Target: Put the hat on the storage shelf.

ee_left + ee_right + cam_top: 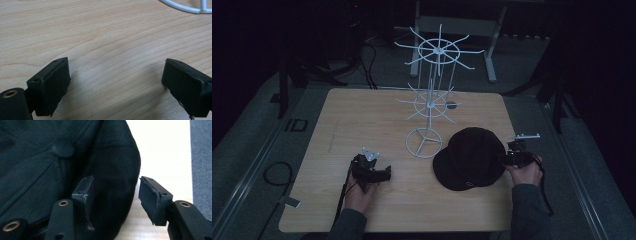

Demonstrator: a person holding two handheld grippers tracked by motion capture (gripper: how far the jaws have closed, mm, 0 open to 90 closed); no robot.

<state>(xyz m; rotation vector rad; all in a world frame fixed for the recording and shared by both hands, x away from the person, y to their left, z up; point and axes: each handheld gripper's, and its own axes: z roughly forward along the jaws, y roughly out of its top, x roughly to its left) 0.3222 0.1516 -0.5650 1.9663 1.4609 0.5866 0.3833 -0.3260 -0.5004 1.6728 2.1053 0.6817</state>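
A black cap (472, 157) lies crown up on the wooden table (362, 120), right of centre. My right gripper (504, 159) is at the cap's right edge. In the right gripper view its jaws stand open (115, 197), one over the cap's fabric (50, 170) and one over bare wood, with no pad pressing on the cap. My left gripper (382, 174) rests low over the table at the front left. Its jaws are wide open (116, 85) with only wood between them. A white wire display rack (430, 100) stands in the middle of the table.
The rack's round base ring (424, 142) sits just left of the cap, and its edge (180, 7) shows ahead of the left gripper. A small dark disc (451, 105) lies behind the rack. The table's right edge is close to my right hand. Cables (277, 175) lie on the floor at left.
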